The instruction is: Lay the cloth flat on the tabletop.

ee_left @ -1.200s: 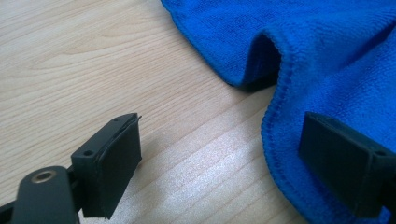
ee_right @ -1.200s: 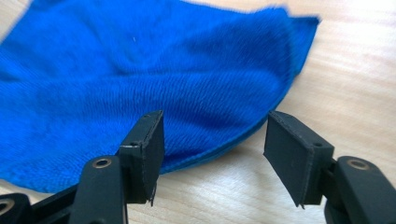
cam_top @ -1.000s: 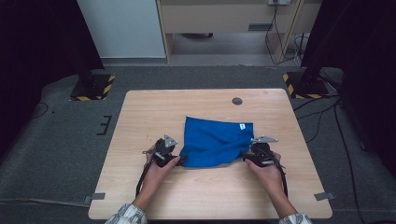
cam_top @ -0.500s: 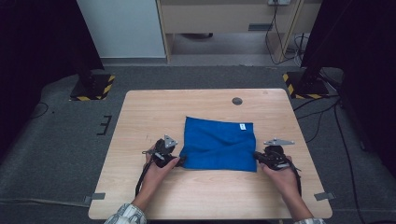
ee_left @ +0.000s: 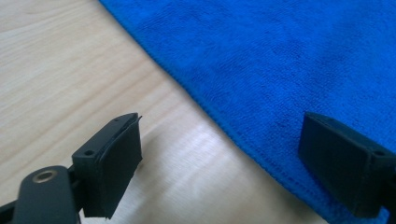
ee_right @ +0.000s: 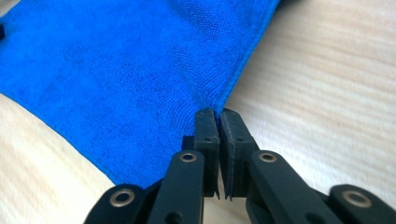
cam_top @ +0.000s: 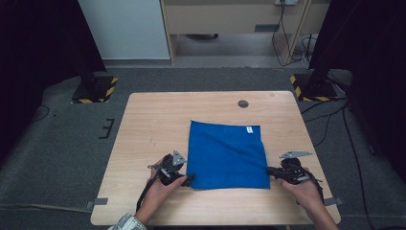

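Observation:
A blue cloth point(cam_top: 225, 155) lies flat and square on the wooden table point(cam_top: 153, 120), with a small white label point(cam_top: 249, 129) near its far right corner. My left gripper point(cam_top: 186, 180) rests at the cloth's near left corner. In the left gripper view it point(ee_left: 219, 158) is open, straddling the cloth's hem point(ee_left: 289, 60) with one jaw over the fabric and the other over bare wood. My right gripper point(cam_top: 269, 170) sits at the near right corner. In the right gripper view its jaws point(ee_right: 218, 116) are shut on the cloth's corner point(ee_right: 130, 70).
A dark round grommet point(cam_top: 243, 103) sits in the tabletop near the far edge. Black stands with yellow-striped bases point(cam_top: 95, 91) point(cam_top: 311, 86) flank the table on the grey floor. Cables point(cam_top: 335, 120) run along the right side.
The right gripper pulled the cloth's near right corner rightward and toward me, so the bunched cloth is now spread flat. The left hand barely moved.

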Action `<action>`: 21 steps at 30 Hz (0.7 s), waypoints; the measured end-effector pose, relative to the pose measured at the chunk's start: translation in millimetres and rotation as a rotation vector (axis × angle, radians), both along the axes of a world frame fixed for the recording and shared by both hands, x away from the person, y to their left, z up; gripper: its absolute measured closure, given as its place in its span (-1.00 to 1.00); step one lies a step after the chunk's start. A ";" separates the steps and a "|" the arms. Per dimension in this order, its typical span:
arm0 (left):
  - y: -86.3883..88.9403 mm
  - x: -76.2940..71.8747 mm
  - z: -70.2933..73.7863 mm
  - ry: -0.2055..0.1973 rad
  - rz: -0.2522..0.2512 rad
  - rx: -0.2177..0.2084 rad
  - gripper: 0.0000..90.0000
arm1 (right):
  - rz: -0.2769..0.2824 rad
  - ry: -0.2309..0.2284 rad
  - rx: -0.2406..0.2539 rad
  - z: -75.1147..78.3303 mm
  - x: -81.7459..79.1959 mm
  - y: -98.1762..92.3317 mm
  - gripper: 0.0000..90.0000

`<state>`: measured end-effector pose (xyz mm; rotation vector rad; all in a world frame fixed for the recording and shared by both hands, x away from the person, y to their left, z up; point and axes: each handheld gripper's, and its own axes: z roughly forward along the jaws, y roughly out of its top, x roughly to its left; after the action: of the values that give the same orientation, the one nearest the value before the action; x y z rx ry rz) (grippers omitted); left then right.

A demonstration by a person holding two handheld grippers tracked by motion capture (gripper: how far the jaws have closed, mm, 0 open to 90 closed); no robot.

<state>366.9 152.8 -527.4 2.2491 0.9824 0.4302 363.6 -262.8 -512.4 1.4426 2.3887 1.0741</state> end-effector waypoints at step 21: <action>0.7 -8.8 0.1 0.020 0.012 -0.008 -0.71 | 0.073 -0.163 -0.220 -11.7 -18.2 33.6 -0.25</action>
<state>358.0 153.5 -527.3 2.2456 1.0067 0.4090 345.4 -229.2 -524.0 1.1583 2.3724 0.8744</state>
